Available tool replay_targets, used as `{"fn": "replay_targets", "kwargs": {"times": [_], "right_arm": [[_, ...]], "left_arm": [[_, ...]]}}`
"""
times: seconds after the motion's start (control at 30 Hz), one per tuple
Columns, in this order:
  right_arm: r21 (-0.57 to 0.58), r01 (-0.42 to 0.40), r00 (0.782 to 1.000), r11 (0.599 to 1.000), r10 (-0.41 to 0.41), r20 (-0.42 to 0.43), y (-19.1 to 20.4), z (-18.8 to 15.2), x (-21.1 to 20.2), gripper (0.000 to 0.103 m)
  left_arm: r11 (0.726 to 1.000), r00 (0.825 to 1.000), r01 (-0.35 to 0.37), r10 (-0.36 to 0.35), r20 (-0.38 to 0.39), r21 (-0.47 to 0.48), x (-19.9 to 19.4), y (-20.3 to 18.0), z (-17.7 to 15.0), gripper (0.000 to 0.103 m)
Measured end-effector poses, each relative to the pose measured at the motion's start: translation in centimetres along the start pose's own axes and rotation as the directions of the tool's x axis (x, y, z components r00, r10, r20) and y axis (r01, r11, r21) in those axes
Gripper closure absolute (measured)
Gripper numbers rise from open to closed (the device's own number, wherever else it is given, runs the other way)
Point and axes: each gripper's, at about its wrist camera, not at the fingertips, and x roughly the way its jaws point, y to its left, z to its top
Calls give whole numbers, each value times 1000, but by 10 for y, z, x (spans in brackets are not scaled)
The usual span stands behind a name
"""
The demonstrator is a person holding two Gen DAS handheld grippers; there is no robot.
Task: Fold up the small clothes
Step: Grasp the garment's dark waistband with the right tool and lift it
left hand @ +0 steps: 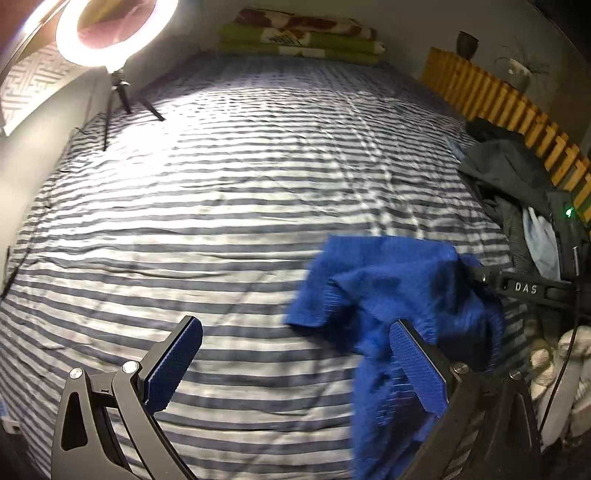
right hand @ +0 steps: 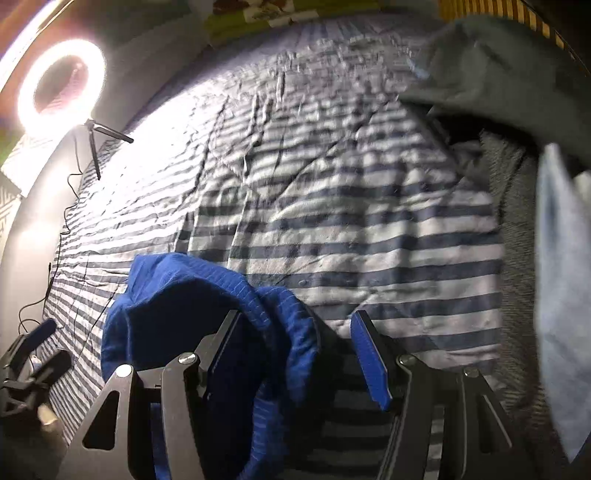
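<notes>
A small blue knit garment lies crumpled on the striped bedsheet, low and right in the left wrist view. My left gripper is open just before it, its right finger overlapping the cloth's near edge and its left finger over bare sheet. In the right wrist view the blue garment bunches over the left finger of my right gripper, whose jaws stand wide open with a fold of cloth reaching into the gap. The right gripper's body touches the garment's right side.
A lit ring light on a tripod stands at the bed's far left. Folded blankets lie at the head. A heap of dark and pale blue clothes lines the right edge beside a yellow slatted rail.
</notes>
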Motion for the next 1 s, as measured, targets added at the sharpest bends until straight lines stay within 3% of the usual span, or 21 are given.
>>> {"fn": "replay_targets", "kwargs": {"times": [0.07, 0.13, 0.17, 0.27, 0.4, 0.7, 0.8, 1.0], "right_arm": [[-20, -5, 1000, 1000, 4, -19, 8, -1, 6, 63], [-41, -20, 999, 999, 19, -29, 19, -6, 5, 95], [-39, -36, 999, 999, 34, -27, 23, -8, 3, 97], [-70, -77, 997, 995, 79, 15, 39, -24, -17, 99], [-105, -191, 980, 976, 196, 43, 58, -78, -51, 99], [-227, -310, 950, 923, 308, -42, 103, -212, -83, 99], [-263, -279, 960, 924, 272, -63, 103, -239, -88, 99], [-274, -207, 978, 939, 195, -70, 81, -256, -98, 96]], "left_arm": [[1000, 1000, -11, 11, -2, -7, -22, 22, -13, 1], [1000, 1000, -14, 14, -5, -15, -28, 33, -17, 1], [1000, 1000, -14, 14, -6, -18, -27, 35, -16, 2], [1000, 1000, -1, 1, 6, -26, -35, 43, -26, 7], [999, 999, 26, -26, 19, -28, -48, 45, -37, 12], [997, 996, 82, -82, 20, 11, -70, 16, -59, 12], [991, 991, 133, -133, 2, 17, -69, 1, -60, 12], [989, 990, 137, -135, -36, 59, -67, -16, -68, 12]]}}
